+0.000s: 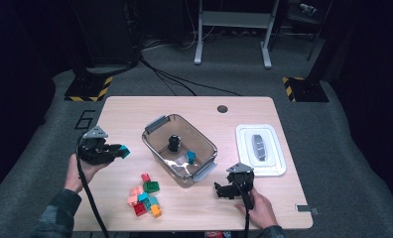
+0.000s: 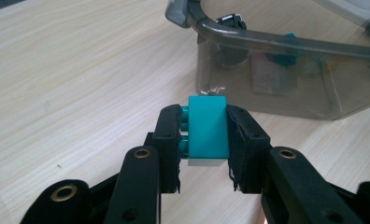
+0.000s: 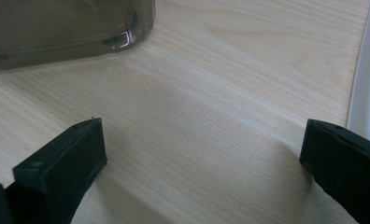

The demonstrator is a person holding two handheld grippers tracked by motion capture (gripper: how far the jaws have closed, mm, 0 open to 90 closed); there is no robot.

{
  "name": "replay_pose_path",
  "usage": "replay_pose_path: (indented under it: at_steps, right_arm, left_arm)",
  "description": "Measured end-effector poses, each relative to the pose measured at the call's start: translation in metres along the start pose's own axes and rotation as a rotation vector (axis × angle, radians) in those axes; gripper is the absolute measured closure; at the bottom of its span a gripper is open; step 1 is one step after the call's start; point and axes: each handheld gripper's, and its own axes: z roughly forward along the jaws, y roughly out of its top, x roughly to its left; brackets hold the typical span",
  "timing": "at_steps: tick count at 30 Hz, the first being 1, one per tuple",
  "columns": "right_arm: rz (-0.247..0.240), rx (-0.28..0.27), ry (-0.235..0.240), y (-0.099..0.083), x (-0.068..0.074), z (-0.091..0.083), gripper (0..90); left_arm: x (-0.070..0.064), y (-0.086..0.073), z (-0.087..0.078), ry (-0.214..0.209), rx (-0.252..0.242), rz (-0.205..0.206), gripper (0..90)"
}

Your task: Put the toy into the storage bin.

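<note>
Left gripper (image 1: 116, 152), left of centre in the high view: jaws closed tight on a teal plastic building brick (image 2: 208, 127), held clear of the light wood-grain table (image 1: 194, 106). In the left gripper view the brick sits squarely between the pads, studs facing the left-hand jaw, a pale strip showing beneath it.

Right gripper (image 1: 222, 190), lower right of centre in the high view: jaws spread wide, holding nothing, low over bare tabletop between the bin's near corner and the white lid.

Clear smoky-grey plastic bin with grey latch handles (image 1: 157, 144), centre of frame, open. Inside: a small black round piece (image 1: 173, 143) and a blue brick (image 1: 190, 156). White rectangular plastic lid (image 1: 244, 148) lies flat to the bin's right. Loose heap of coloured bricks, red, green, pink, orange, teal (image 1: 145, 196), below the bin toward the lower centre.

Step in hand, by my reading: carry the teal brick over the bin and drop it. Doing it well: lift above the near rim first, since the brick is now outside the wall; travel level; open only once fully over the interior, clear of the latch handle.

Writing: a figure "6" (image 1: 85, 119) marked on the grey floor at the table's left edge. No brand readable on bricks, bin or lid.
</note>
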Motion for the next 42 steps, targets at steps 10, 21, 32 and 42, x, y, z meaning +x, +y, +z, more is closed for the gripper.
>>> replay_pose_path:
  at_steps: [10, 21, 32, 42]
  right_arm:
    - [0.007, -0.002, -0.005, 0.000, 0.001, 0.000, 0.0]
    - [0.028, -0.004, -0.018, -0.001, 0.003, -0.001, 0.0]
    - [0.028, -0.004, -0.018, -0.001, 0.003, -0.001, 0.0]
    - [0.029, -0.005, -0.018, -0.001, 0.003, 0.000, 0.0]
  left_arm:
    - [0.002, 0.022, -0.005, 0.007, -0.019, 0.009, 67.3]
    - [-0.001, 0.049, -0.013, 0.023, -0.029, 0.040, 67.3]
    - [-0.007, 0.073, -0.014, 0.028, -0.046, 0.064, 67.3]
    - [-0.024, 0.093, 0.009, -0.005, -0.029, 0.105, 67.3]
